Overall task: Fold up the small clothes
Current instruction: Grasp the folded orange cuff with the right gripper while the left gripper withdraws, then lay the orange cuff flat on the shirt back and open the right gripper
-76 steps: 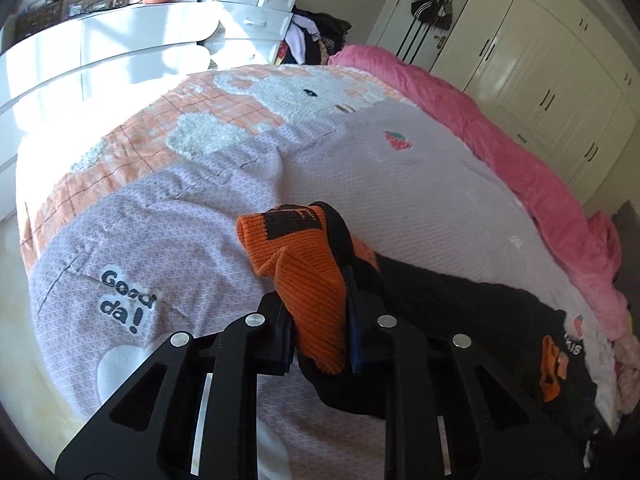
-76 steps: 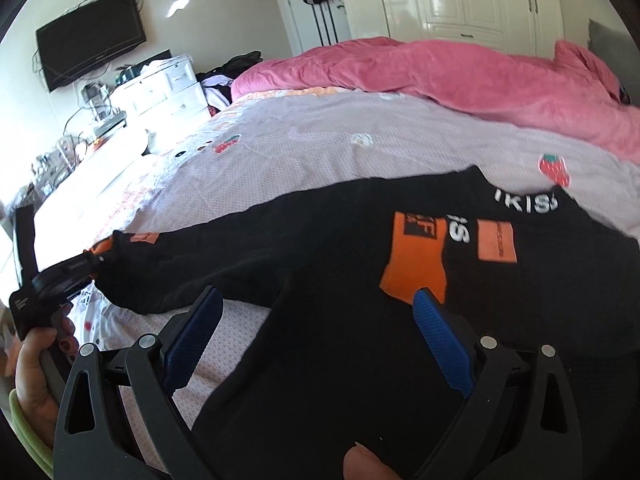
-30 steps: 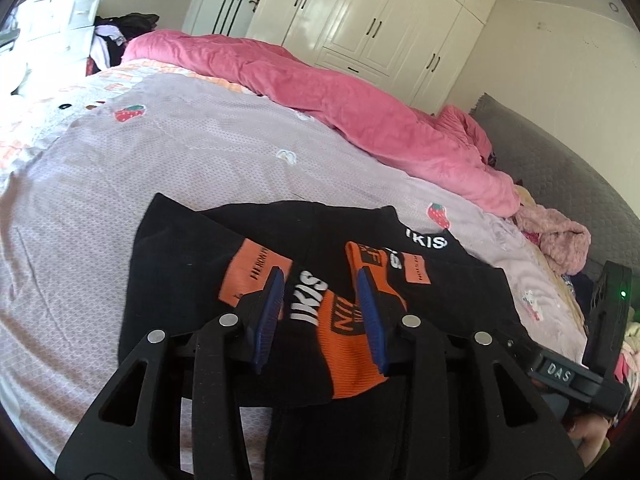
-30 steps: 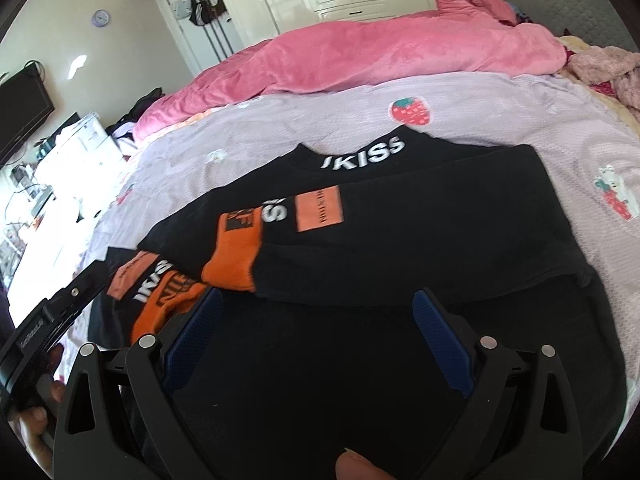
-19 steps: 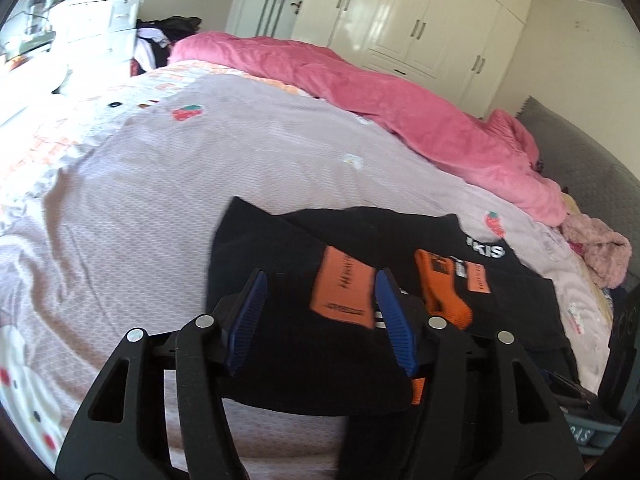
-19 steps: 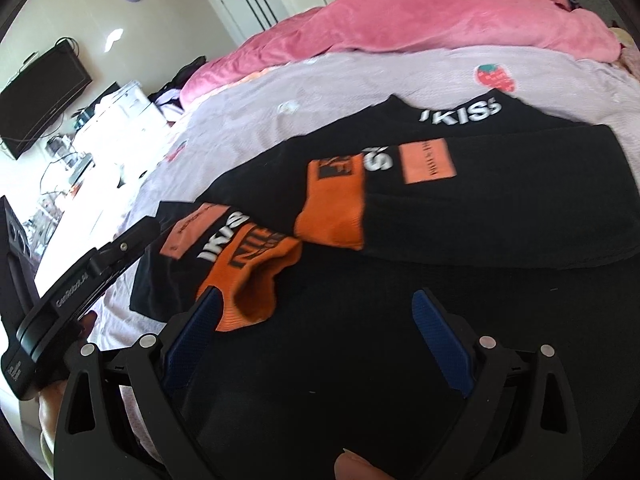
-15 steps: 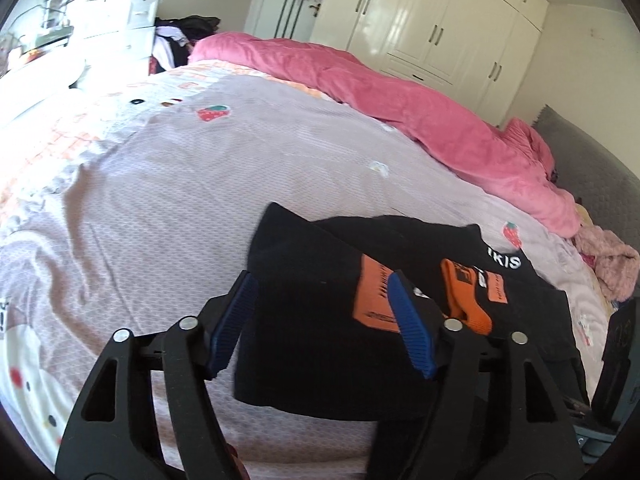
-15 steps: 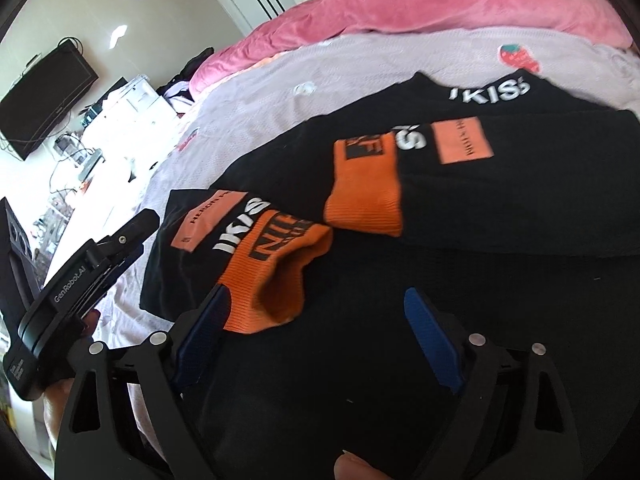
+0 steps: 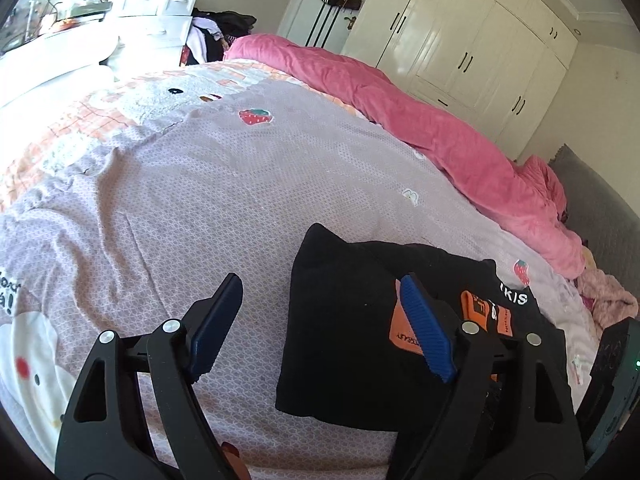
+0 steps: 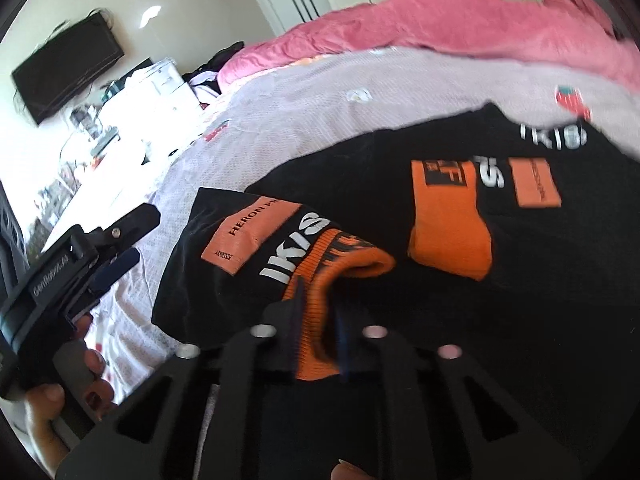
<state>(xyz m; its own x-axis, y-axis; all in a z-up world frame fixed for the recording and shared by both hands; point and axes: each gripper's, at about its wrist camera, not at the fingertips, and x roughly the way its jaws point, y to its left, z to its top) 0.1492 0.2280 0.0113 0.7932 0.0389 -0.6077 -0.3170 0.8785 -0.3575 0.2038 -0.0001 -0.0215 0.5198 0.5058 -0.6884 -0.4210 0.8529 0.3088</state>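
Observation:
A black sweater (image 9: 344, 340) with orange patches and white lettering lies on the lilac bedspread (image 9: 240, 184), both sleeves folded in over the body. My left gripper (image 9: 320, 328) hovers over its left folded edge, jaws opening, with the pads touching nothing. In the right wrist view my right gripper (image 10: 318, 320) is shut on the orange cuff (image 10: 348, 264) of the near sleeve. The other orange cuff (image 10: 448, 224) lies flat on the chest. My left gripper (image 10: 116, 248), held by a hand (image 10: 48, 396), stands off the sweater's left side.
A pink duvet (image 9: 440, 128) is bunched along the far side of the bed. White wardrobes (image 9: 460, 40) stand behind it, white drawers (image 9: 156, 4) at the far left. A wall TV (image 10: 68, 72) hangs there too. Pink clothes (image 9: 608, 296) lie at the right.
My left gripper let go of the sleeve it had laid across the sweater, opened and drew back to the left. My right gripper moved onto the near orange cuff and shut on it.

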